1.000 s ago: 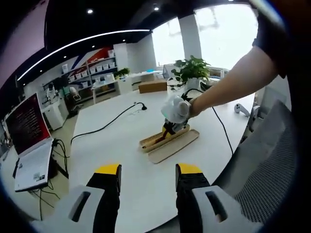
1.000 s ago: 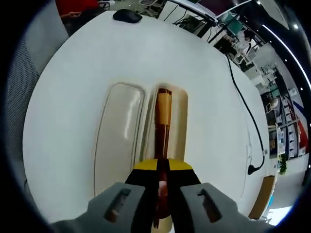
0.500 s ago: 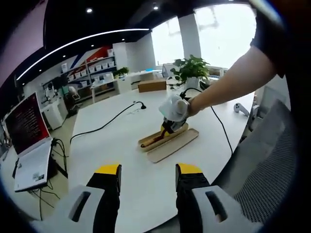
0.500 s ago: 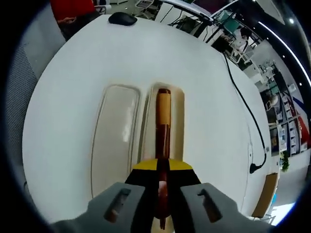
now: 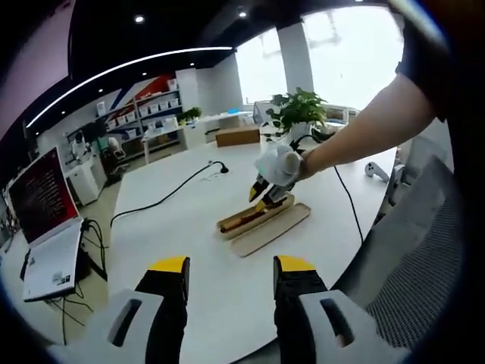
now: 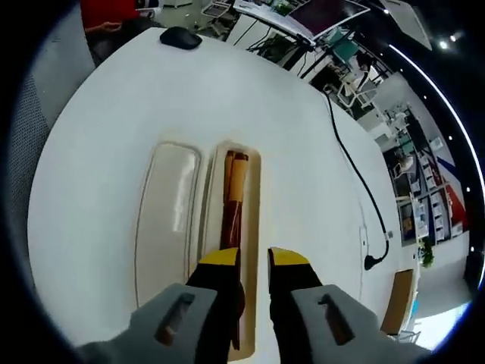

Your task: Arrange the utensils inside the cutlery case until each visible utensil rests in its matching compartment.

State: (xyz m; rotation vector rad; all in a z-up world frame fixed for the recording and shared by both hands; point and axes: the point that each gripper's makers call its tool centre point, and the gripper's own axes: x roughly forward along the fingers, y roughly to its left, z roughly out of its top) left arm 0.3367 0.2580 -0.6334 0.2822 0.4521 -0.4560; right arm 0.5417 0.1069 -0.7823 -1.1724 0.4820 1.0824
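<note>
My right claw [image 6: 252, 260] parted above utensil [image 6: 230, 208] in case [image 6: 253, 197]; left claw [image 5: 229, 267] wide, its view adds laptop [image 5: 47, 235] beside worktop [image 5: 189, 243].

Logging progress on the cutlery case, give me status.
Right claw open, above the case. Left claw open, idle over the table. Utensil lying in its slot; lid alongside. Nothing in the way.

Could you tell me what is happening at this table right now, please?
A person is packing a cutlery case on the white table. The right tongs are open just above a brown-handled utensil that lies in the case, with the lid alongside. The left tongs are open too, holding nothing, short of the case.
</note>
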